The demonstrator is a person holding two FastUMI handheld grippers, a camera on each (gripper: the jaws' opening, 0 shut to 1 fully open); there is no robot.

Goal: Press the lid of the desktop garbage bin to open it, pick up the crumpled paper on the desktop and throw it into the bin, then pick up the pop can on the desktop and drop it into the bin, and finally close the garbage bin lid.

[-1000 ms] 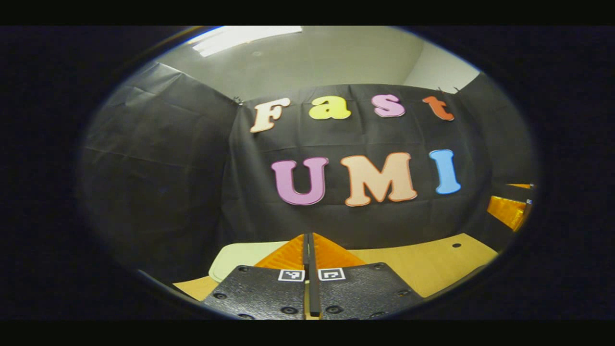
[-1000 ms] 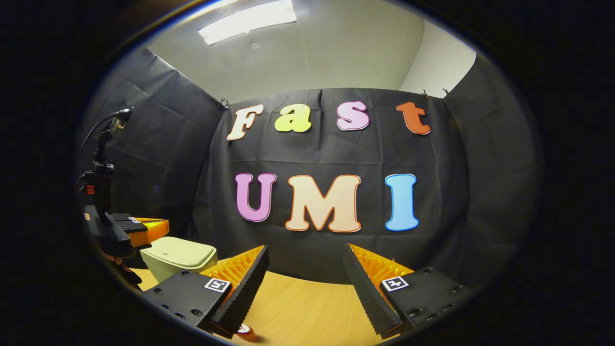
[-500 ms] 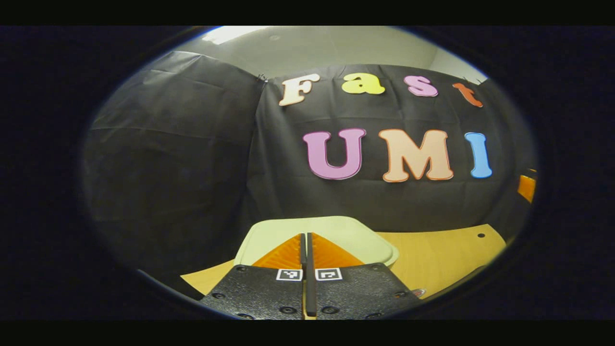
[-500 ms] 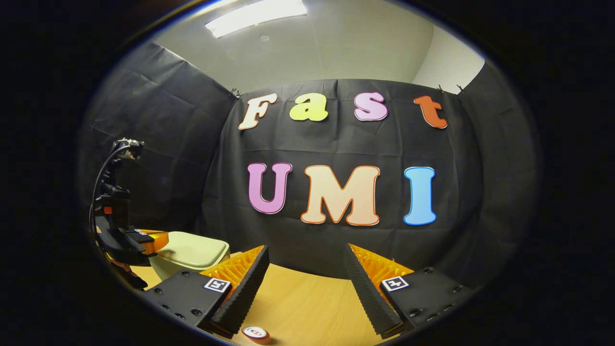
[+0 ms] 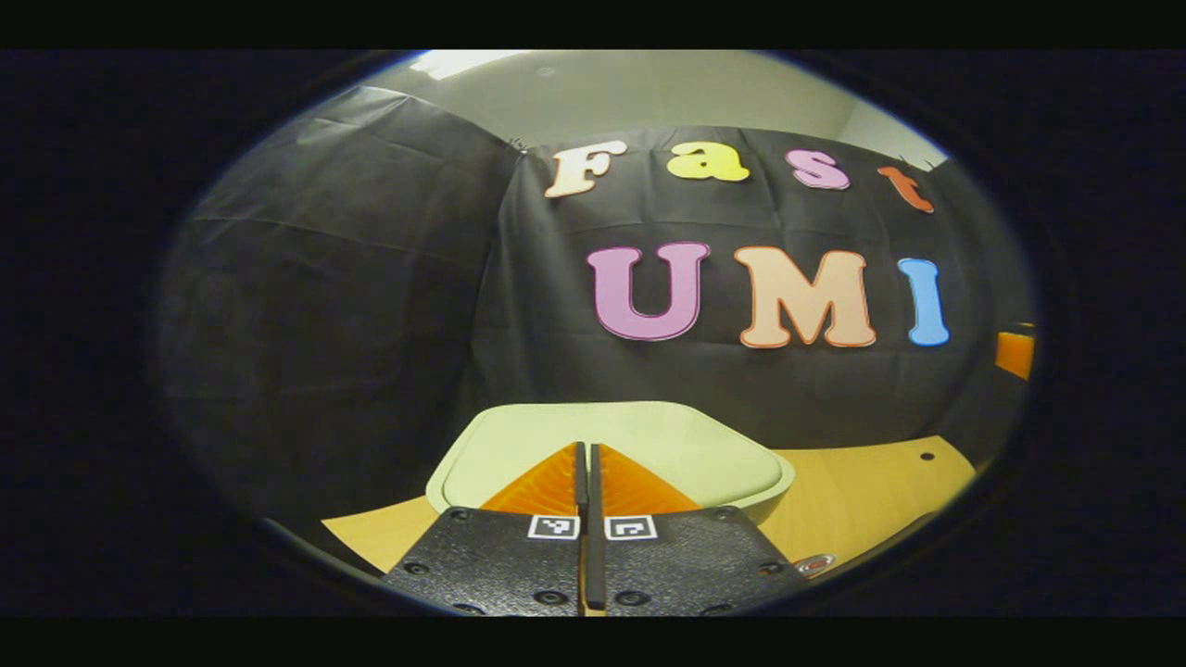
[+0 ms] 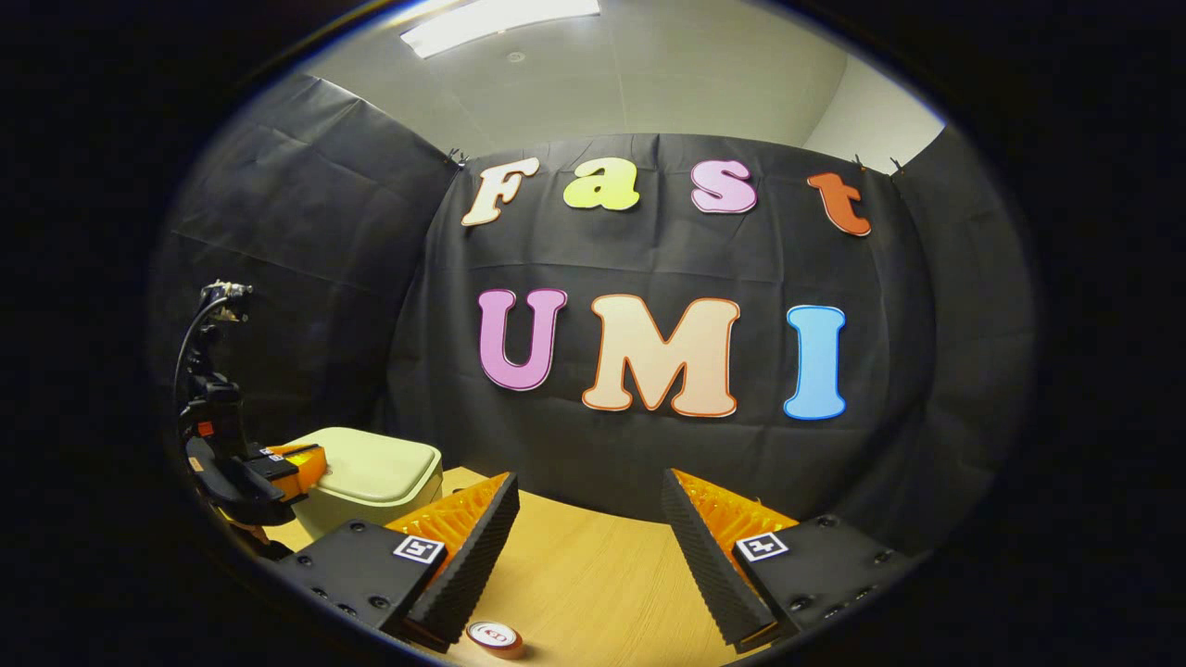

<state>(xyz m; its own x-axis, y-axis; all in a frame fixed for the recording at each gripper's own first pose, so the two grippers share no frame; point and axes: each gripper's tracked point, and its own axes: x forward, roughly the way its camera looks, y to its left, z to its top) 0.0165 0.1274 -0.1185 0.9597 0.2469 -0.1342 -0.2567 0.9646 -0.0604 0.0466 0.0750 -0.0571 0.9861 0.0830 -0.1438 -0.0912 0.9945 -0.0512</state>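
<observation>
1. Your left gripper [image 5: 586,463] has its jaws clenched flat together with nothing between them, and its tips sit over the near edge of the garbage bin lid [image 5: 690,449]; whether they touch the lid you cannot tell from the left gripper view.
2. Your right gripper [image 6: 590,519] is released, jaws wide apart and empty, hanging above the wooden desktop [image 6: 593,593].
3. In the right gripper view the top of the pop can [image 6: 494,637] lies low and near, just right of that gripper's left finger and close to it.
4. In the left gripper view the same can [image 5: 815,564] peeks out at the near right, beside your gripper's body, well apart from the bin.
5. The pale green garbage bin [image 6: 371,482] stands on the far left of the desktop with its lid down; in the right gripper view your left gripper [image 6: 295,463] reaches over its left edge.
6. Bare desktop lies between the can and the bin.
7. A small dark hole [image 5: 927,456] marks the desktop's far right corner.
</observation>
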